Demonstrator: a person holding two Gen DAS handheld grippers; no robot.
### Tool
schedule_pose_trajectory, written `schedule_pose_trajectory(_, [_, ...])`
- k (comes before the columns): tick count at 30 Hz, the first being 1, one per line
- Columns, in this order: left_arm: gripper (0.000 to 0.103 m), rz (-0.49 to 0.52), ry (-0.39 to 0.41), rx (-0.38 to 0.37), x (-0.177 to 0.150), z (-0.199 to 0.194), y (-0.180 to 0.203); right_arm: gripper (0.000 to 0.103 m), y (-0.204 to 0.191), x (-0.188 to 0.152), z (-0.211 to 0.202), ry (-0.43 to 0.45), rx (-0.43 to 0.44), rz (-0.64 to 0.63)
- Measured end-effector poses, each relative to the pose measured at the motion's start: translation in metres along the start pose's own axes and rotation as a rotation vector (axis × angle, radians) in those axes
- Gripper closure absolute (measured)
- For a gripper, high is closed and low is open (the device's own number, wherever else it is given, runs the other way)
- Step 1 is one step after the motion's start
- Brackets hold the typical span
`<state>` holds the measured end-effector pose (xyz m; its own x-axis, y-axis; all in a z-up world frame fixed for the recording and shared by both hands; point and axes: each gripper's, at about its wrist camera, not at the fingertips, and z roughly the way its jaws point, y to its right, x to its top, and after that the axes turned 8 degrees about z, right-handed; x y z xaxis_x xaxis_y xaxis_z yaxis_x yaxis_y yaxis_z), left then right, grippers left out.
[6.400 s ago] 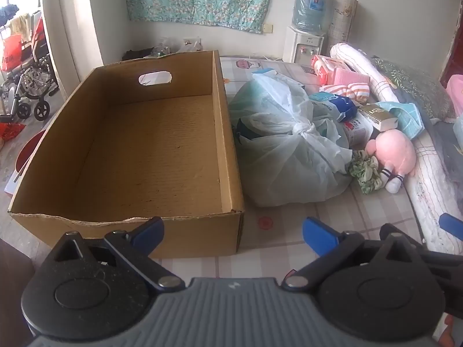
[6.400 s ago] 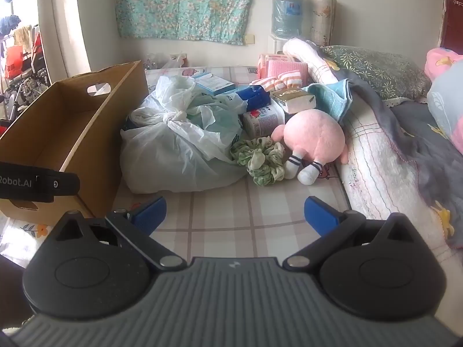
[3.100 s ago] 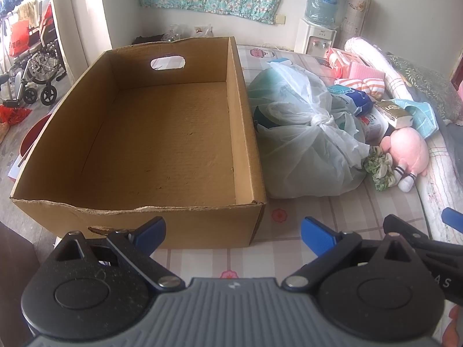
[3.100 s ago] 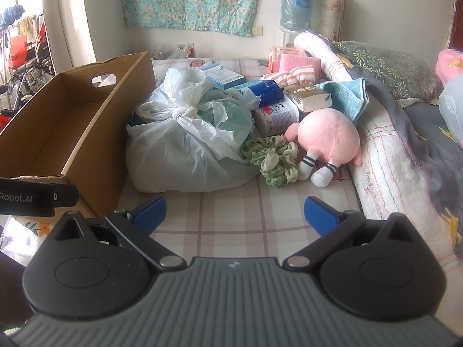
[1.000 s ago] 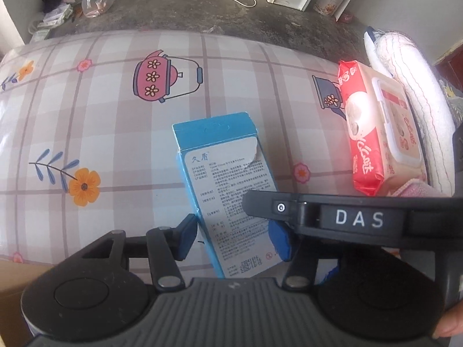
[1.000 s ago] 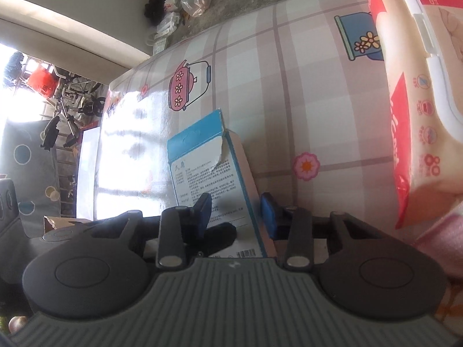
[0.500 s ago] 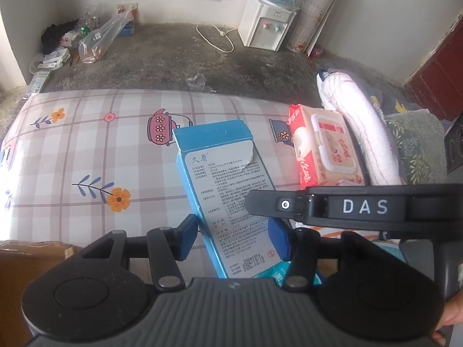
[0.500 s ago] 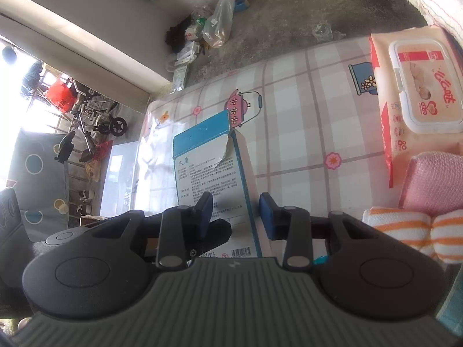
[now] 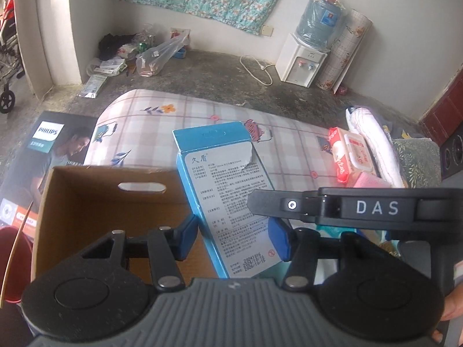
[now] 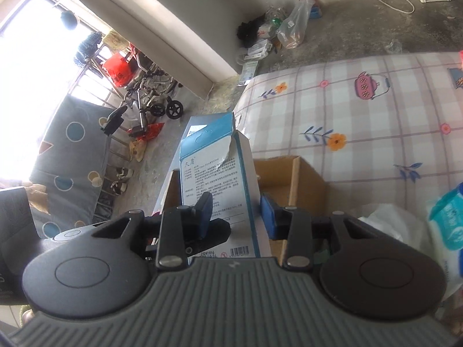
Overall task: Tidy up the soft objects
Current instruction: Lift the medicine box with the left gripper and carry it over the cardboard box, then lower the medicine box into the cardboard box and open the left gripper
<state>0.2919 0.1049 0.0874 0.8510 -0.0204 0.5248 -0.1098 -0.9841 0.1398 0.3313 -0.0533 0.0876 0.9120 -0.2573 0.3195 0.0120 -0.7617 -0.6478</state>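
Note:
A blue and white paper box (image 9: pixel 220 173) with a torn label is held up in the air by both grippers. My left gripper (image 9: pixel 233 238) is shut across its wide printed face. My right gripper (image 10: pixel 235 215) is shut across its narrower sides; its black arm marked DAS (image 9: pixel 361 208) crosses the left wrist view on the right. Below and behind the blue box (image 10: pixel 214 173) lies the open brown cardboard box (image 9: pixel 86 196), whose inside looks bare where it shows. One corner of the cardboard box (image 10: pixel 306 179) shows in the right wrist view.
The checked mattress (image 9: pixel 179 121) carries a red wipes pack (image 9: pixel 347 156), a rolled white blanket (image 9: pixel 373 141) and a blue tissue pack (image 10: pixel 445 217). A printed carton (image 9: pixel 43 150) lies on the floor at left. A water dispenser (image 9: pixel 303 60) stands at the wall.
Both grippers have risen with the blue box and drawn back from the far end of the mattress. The cardboard box has come into view beneath it.

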Motion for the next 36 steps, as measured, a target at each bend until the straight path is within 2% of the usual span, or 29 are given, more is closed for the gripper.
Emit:
schedule_pose_trajectory(3, [0.049, -0.034, -0.051, 0.006, -0.023, 0.017, -0.029, 0.067, -0.005, -0.026, 0.036, -0.059, 0.002, 0.035])
schedule_pose_trajectory(6, [0.05, -0.068, -0.098, -0.015, -0.04, 0.038, -0.052, 0.067, -0.004, -0.047, 0.076, -0.102, -0.044, 0.041])
schedule_pose_trajectory(10, [0.05, -0.107, -0.15, -0.065, -0.051, 0.069, -0.071, 0.067, -0.001, -0.051, 0.104, -0.099, -0.132, -0.008])
schedule_pose_trajectory(12, [0.05, -0.108, -0.19, -0.072, -0.051, 0.087, -0.075, 0.067, -0.001, -0.047, 0.108, -0.088, -0.141, -0.029])
schedule_pose_trajectory(17, [0.05, -0.141, -0.262, -0.055, -0.064, 0.121, -0.087, 0.067, -0.001, -0.036, 0.091, -0.032, -0.137, -0.067])
schedule_pose_trajectory(22, [0.05, -0.164, -0.308, -0.035, -0.072, 0.137, -0.097, 0.067, 0.013, -0.037, 0.063, 0.011, -0.083, -0.065])
schedule_pose_trajectory(23, [0.051, -0.158, -0.316, -0.029, -0.072, 0.142, -0.095, 0.067, 0.016, -0.039, 0.057, 0.017, -0.069, -0.064])
schedule_pose_trajectory(26, [0.068, -0.129, -0.337, -0.033, -0.069, 0.155, -0.092, 0.067, 0.028, -0.051, 0.041, 0.039, -0.039, -0.051])
schedule_pose_trajectory(30, [0.071, -0.087, -0.324, -0.056, -0.059, 0.163, -0.084, 0.067, 0.049, -0.065, 0.024, 0.046, -0.004, -0.008])
schedule_pose_trajectory(34, [0.072, -0.032, -0.329, -0.058, -0.05, 0.168, -0.072, 0.067, 0.065, -0.074, 0.012, 0.057, -0.006, 0.016])
schedule_pose_trajectory(36, [0.072, 0.028, -0.32, -0.048, -0.05, 0.166, -0.066, 0.067, 0.071, -0.076, 0.007, 0.062, -0.008, 0.019])
